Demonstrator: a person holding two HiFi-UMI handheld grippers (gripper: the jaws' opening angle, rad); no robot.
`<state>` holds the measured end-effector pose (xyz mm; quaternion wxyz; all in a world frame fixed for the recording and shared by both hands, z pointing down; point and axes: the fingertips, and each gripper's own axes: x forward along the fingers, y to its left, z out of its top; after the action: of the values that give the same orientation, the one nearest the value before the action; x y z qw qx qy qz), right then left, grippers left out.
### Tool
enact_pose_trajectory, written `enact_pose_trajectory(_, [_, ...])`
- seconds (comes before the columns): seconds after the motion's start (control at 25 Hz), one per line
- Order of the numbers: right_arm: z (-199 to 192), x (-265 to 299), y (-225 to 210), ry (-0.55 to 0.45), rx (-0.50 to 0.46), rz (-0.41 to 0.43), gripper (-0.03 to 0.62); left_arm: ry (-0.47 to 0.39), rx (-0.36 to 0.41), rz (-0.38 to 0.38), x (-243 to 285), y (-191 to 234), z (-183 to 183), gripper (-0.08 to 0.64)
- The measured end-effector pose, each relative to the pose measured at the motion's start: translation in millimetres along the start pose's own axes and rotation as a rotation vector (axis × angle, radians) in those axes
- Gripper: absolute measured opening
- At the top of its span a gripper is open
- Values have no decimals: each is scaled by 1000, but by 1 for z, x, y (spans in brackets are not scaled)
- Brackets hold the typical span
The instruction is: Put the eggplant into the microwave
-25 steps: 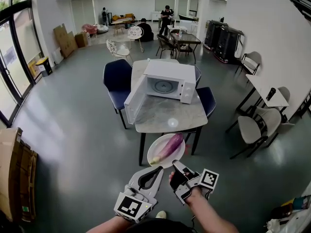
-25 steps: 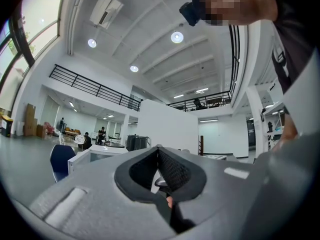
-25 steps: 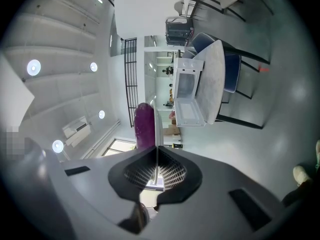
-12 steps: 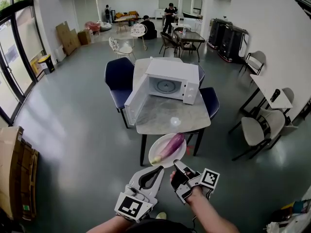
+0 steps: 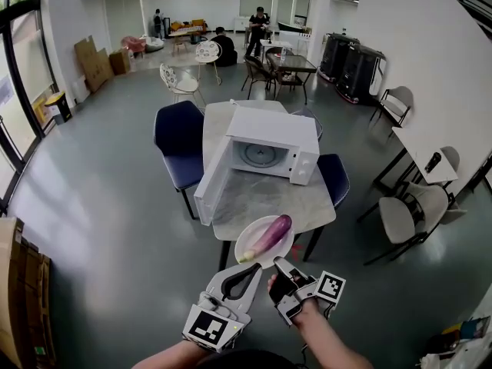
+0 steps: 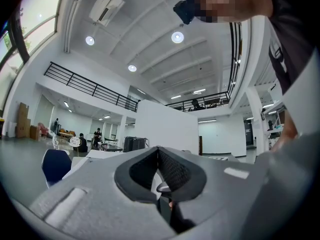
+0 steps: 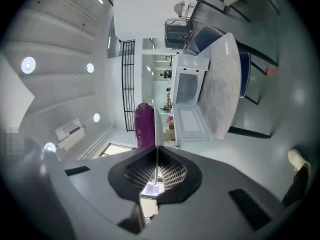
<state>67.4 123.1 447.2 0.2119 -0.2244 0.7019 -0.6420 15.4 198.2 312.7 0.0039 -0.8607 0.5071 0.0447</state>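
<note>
A purple eggplant (image 5: 269, 235) lies on a white plate (image 5: 252, 233), held in the air over the near edge of the marble table (image 5: 254, 198). My left gripper (image 5: 254, 267) and right gripper (image 5: 278, 262) are both shut on the plate's near rim. The white microwave (image 5: 270, 146) stands on the table with its door (image 5: 211, 184) swung open to the left. In the right gripper view the plate's thin edge (image 7: 155, 129) runs between the jaws, with the eggplant (image 7: 144, 126) beside it and the microwave (image 7: 187, 86) beyond. The left gripper (image 6: 158, 151) view points up at the ceiling.
Dark blue chairs stand left (image 5: 178, 141) and right (image 5: 334, 177) of the table. White chairs (image 5: 407, 214) and another table are at the right, cardboard (image 5: 23, 283) at the left. More furniture and several people are far at the back.
The table and microwave have come closer. The plate with the eggplant, still held by both grippers, now reaches over the table's near edge.
</note>
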Motion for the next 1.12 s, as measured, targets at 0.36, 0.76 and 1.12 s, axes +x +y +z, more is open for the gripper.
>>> enact_pose_trajectory(0.36, [28, 84, -7, -54, 5, -7, 14, 1, -14, -67, 38, 80, -2, 5])
enact_pose_trajectory(0.76, [78, 139, -24, -58, 6, -27, 14, 9, -32, -69, 96, 136, -11, 5])
enact_pose_trajectory(1.12, [160, 195, -59, -8, 25, -43, 14, 20, -33, -13, 190, 182, -29, 5])
